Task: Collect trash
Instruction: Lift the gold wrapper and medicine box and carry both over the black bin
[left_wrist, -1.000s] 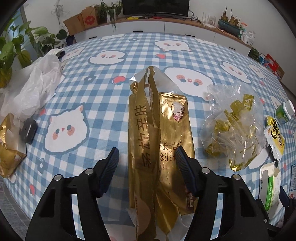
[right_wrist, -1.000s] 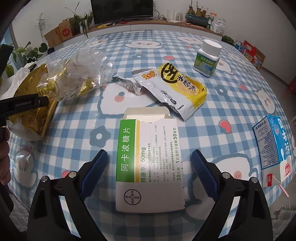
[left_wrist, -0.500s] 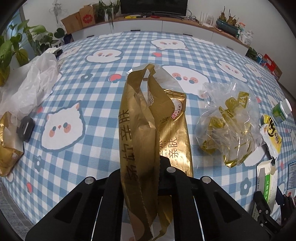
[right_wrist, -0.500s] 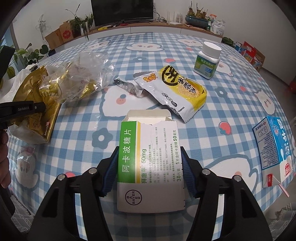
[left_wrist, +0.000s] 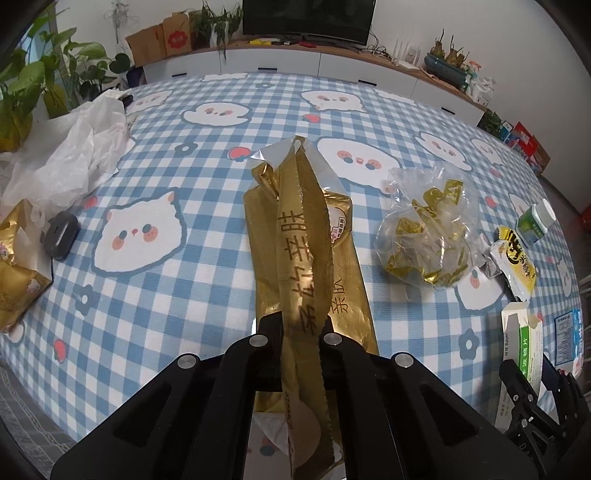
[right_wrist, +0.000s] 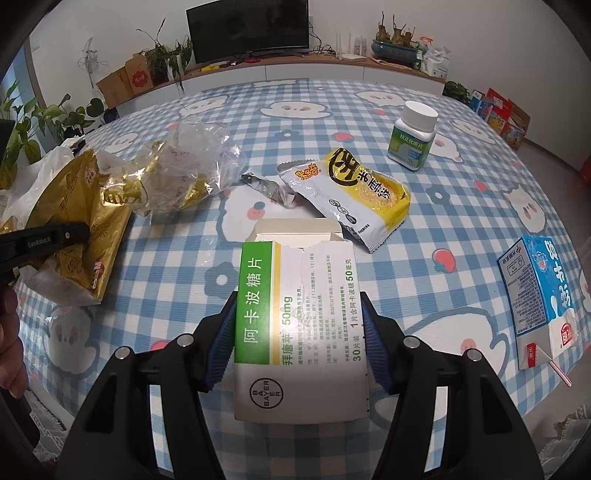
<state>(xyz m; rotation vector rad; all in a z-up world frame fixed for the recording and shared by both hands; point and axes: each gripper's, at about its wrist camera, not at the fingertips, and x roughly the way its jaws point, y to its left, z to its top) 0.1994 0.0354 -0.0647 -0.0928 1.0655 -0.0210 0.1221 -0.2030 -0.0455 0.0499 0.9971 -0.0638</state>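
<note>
1. Left wrist view: a blue-checked cloth with cartoon faces covers the table; TV and plants stand behind. My left gripper is clamped on the gold wrapper.
2. Right wrist view: same cloth. My right gripper squeezes the box, printed "50mg" and "BAYER", beside a yellow packet.

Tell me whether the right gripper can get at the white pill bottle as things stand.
Probably not yet: the right gripper has its jaws shut on the medicine box. The path to the pill bottle looks open across the tablecloth, past the yellow snack packet.
</note>
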